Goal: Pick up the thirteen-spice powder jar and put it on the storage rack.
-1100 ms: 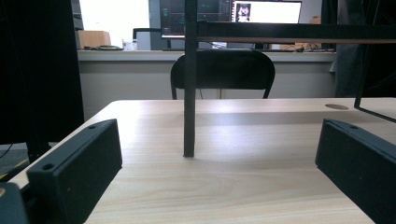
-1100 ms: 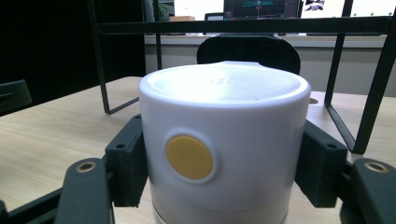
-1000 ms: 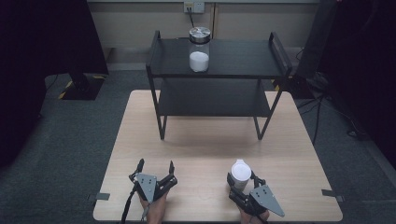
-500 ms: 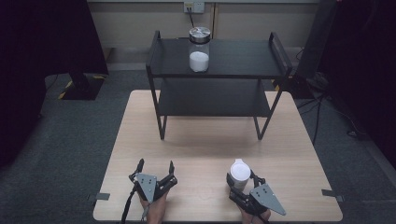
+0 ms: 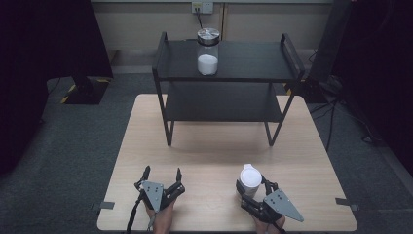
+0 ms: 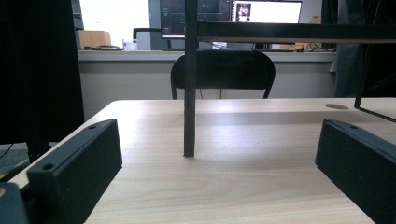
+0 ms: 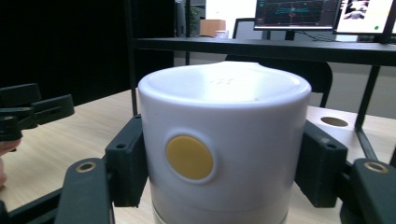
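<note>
A white lidded container (image 5: 248, 177) with a yellow round spot on its side (image 7: 189, 157) stands on the wooden table (image 5: 209, 151) near the front right. My right gripper (image 5: 251, 188) is shut on it, a jaw pressed against each side (image 7: 224, 166). At the front left my left gripper (image 5: 162, 171) rests on the table, open with nothing between its jaws (image 6: 219, 172). It also shows far off to the left in the right gripper view (image 7: 32, 109).
A black two-tier shelf (image 5: 253, 63) stands at the back of the table, and one of its legs (image 6: 189, 93) rises straight ahead of my left gripper. On the top tier is a glass jar (image 5: 208, 51) with white powder and a metal lid. Bare tabletop lies between grippers and shelf.
</note>
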Tool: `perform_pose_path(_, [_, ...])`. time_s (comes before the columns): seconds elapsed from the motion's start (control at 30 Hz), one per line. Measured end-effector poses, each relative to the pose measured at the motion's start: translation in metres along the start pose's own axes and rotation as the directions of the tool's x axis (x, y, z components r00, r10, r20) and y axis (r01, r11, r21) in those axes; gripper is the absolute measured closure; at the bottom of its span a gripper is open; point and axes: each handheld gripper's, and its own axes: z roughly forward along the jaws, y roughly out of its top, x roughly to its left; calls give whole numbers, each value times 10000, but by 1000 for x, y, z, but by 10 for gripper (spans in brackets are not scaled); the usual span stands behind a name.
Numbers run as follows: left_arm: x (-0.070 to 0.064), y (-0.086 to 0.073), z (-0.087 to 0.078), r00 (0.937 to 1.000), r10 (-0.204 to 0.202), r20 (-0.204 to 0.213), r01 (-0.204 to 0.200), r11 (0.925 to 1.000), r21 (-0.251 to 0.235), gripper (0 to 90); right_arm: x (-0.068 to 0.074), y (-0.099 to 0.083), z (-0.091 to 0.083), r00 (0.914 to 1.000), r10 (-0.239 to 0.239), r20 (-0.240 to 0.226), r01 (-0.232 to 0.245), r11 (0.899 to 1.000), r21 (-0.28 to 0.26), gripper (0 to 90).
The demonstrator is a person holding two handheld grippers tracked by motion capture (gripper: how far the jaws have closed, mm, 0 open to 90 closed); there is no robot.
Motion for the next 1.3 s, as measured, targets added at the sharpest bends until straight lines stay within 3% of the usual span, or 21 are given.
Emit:
perform_pose_path(0.27, [0,0,0,10000,2,1,-2,10000,1,0,-9,7,-1,9995,43,-318,-45,10000,-52,298])
perform_pose_path(0.67, [0,0,0,10000,4,0,-4,10000,1,0,-29,24,4,9926,16,-1212,-36,9999,-159,298])
perform_pose_path(0.9, [0,0,0,10000,4,-1,-4,10000,5,0,-39,34,7,9901,-16,-1406,-1,9999,-114,299])
perform_pose_path(1.3, [0,0,0,10000,4,0,-4,10000,5,1,-66,72,20,9741,-274,-2245,233,9995,-213,299])
